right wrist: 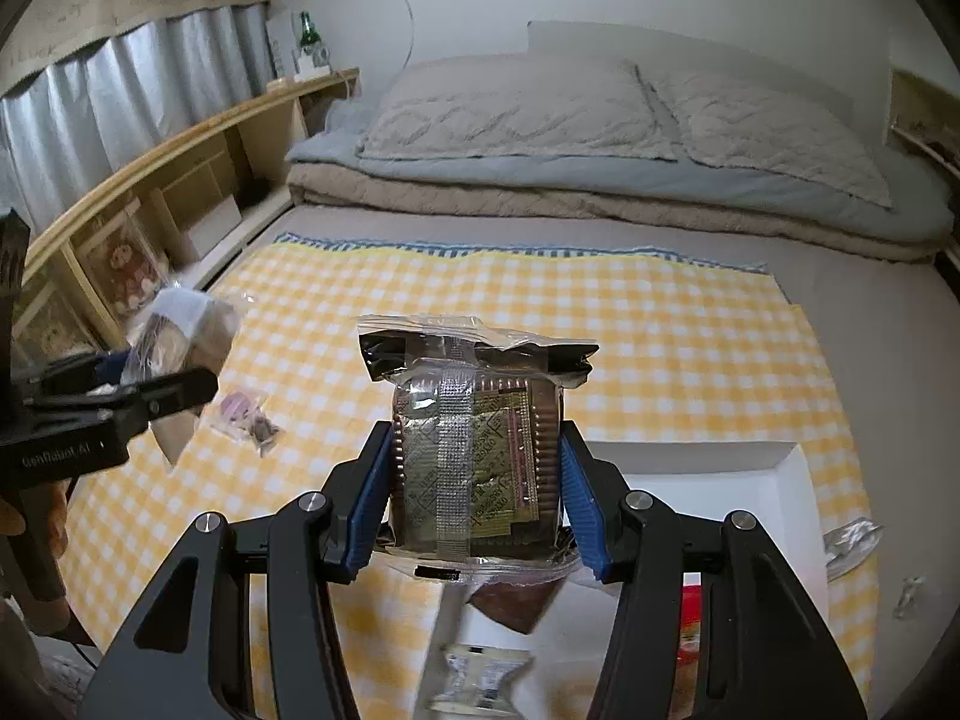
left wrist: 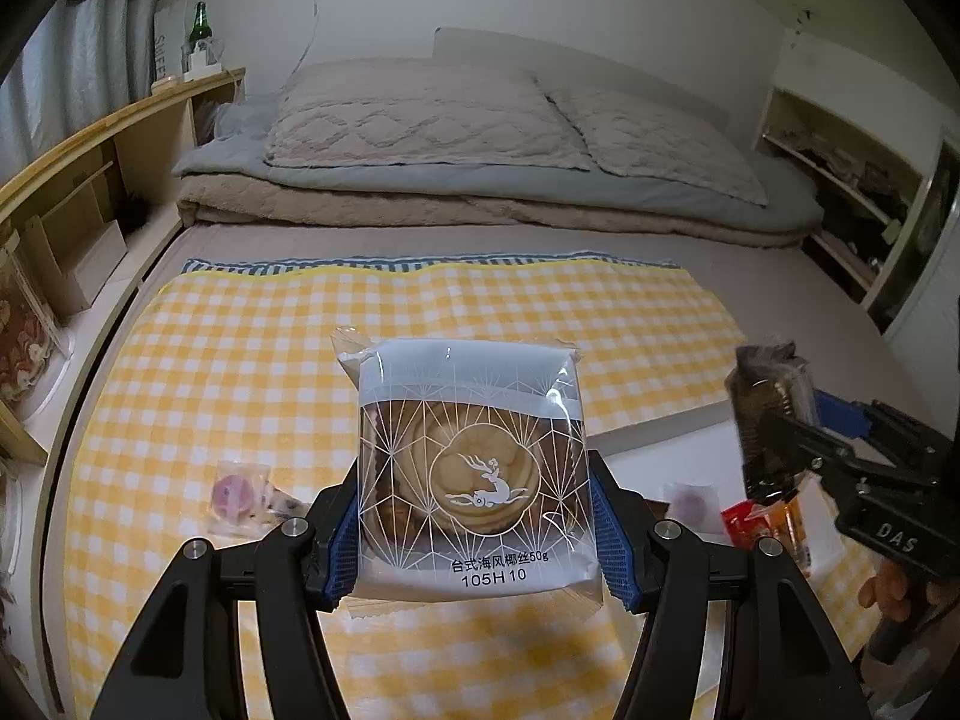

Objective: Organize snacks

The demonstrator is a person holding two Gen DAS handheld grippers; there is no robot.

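The round pastry in its clear and white packet (left wrist: 474, 468) is squeezed between the blue pads of the left gripper (left wrist: 477, 531), up in the air over the yellow checked cloth (left wrist: 240, 348). The dark cracker pack (right wrist: 477, 456) is pinched the same way in the right gripper (right wrist: 474, 507), just above the white box (right wrist: 792, 480). Both snacks look picked up and on their way, so next each needs a spot in the box, and a small pink snack (left wrist: 234, 495) is left on the cloth.

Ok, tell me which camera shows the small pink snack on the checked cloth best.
The right wrist view: the pink snack lies in full view on the checked cloth, beside the left claw. The left wrist view shows it blurrier, partly behind that claw's arm.
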